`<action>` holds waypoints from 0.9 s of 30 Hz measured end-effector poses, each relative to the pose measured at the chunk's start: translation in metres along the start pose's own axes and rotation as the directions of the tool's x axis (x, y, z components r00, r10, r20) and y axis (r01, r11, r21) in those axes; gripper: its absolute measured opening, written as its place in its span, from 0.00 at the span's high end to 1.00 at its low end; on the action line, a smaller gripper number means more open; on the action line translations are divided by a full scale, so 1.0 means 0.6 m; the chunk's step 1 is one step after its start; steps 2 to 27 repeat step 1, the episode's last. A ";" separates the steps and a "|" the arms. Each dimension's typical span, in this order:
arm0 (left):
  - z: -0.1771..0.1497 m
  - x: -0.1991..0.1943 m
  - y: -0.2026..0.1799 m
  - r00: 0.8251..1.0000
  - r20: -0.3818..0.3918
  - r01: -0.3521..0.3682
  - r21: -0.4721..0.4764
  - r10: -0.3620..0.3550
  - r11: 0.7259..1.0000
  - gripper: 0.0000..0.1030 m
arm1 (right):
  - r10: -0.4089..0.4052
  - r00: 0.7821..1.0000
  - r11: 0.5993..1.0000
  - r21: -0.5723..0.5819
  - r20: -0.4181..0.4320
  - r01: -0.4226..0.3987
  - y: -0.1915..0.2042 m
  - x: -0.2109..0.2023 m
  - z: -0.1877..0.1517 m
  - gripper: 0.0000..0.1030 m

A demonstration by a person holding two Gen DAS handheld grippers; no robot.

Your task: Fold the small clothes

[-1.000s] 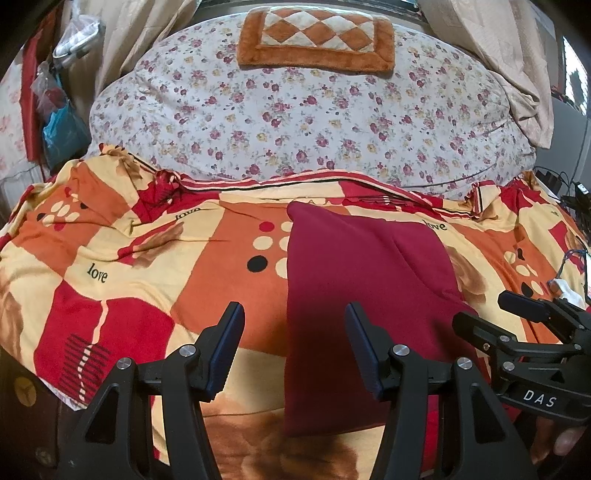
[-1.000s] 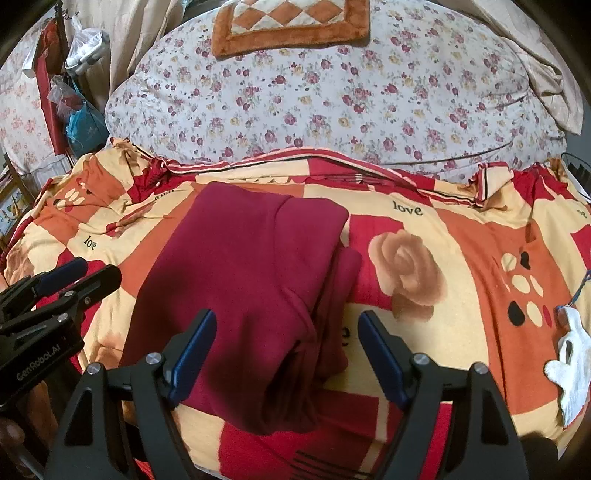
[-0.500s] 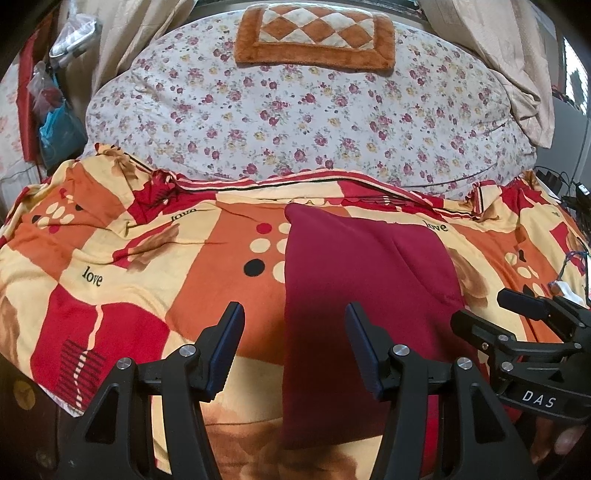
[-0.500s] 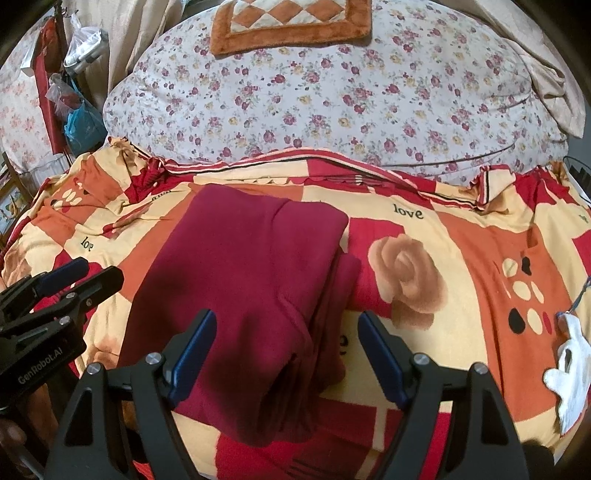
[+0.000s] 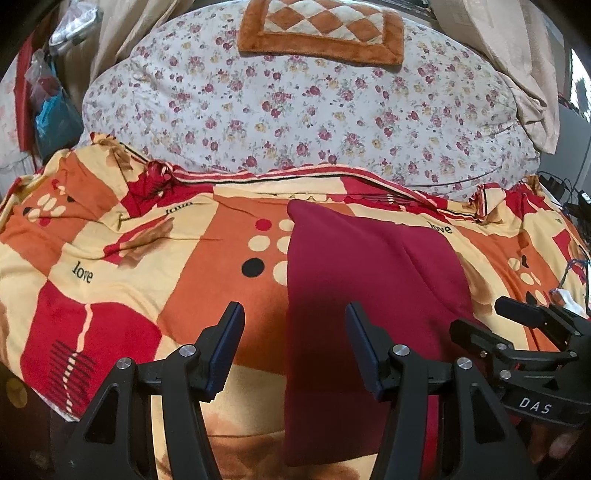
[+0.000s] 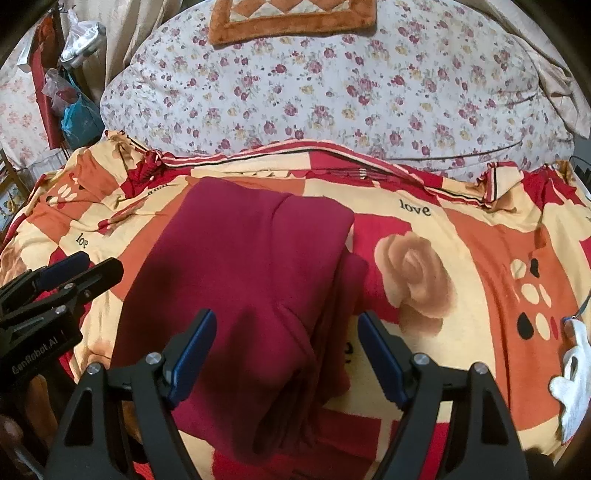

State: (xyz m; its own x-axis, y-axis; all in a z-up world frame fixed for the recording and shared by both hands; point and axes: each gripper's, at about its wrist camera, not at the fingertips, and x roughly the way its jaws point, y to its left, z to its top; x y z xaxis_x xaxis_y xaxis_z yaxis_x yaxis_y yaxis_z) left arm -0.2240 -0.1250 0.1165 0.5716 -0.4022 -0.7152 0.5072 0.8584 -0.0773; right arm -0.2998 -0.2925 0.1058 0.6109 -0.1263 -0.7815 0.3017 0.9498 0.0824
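A dark red garment [image 5: 369, 280] lies folded lengthwise on the patterned bedspread [image 5: 122, 288]; in the right wrist view the garment [image 6: 240, 280] shows layered folds along its right edge. My left gripper [image 5: 293, 332] is open and empty, hovering above the garment's left edge near its front end. My right gripper [image 6: 286, 339] is open and empty above the garment's right folded edge. Each gripper shows in the other's view: the right one [image 5: 517, 328] at the right, the left one [image 6: 66, 273] at the left.
A floral quilt [image 5: 295, 110] is piled behind the bedspread, with an orange checked mat [image 5: 321, 33] on top. A white cloth item [image 6: 572, 369] lies at the bed's right edge. Bags [image 6: 74, 107] hang at the left. Cables [image 5: 565, 199] lie at the far right.
Both grippers have drifted slightly nearer the bed's front, staying open. The garment has not moved.
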 end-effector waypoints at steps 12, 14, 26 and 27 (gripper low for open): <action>0.001 0.003 0.003 1.000 -0.004 0.004 -0.004 -0.004 1.000 0.65 | -0.001 1.000 1.000 0.002 -0.001 0.001 -0.002 0.001 0.000 0.20; 0.001 0.003 0.003 1.000 -0.004 0.004 -0.004 -0.004 1.000 0.65 | -0.001 1.000 1.000 0.002 -0.001 0.001 -0.002 0.001 0.000 0.20; 0.001 0.003 0.003 1.000 -0.004 0.004 -0.004 -0.004 1.000 0.65 | -0.001 1.000 1.000 0.002 -0.001 0.001 -0.002 0.001 0.000 0.20; 0.001 0.003 0.003 1.000 -0.004 0.004 -0.004 -0.004 1.000 0.65 | -0.001 1.000 1.000 0.002 -0.001 0.001 -0.002 0.001 0.000 0.20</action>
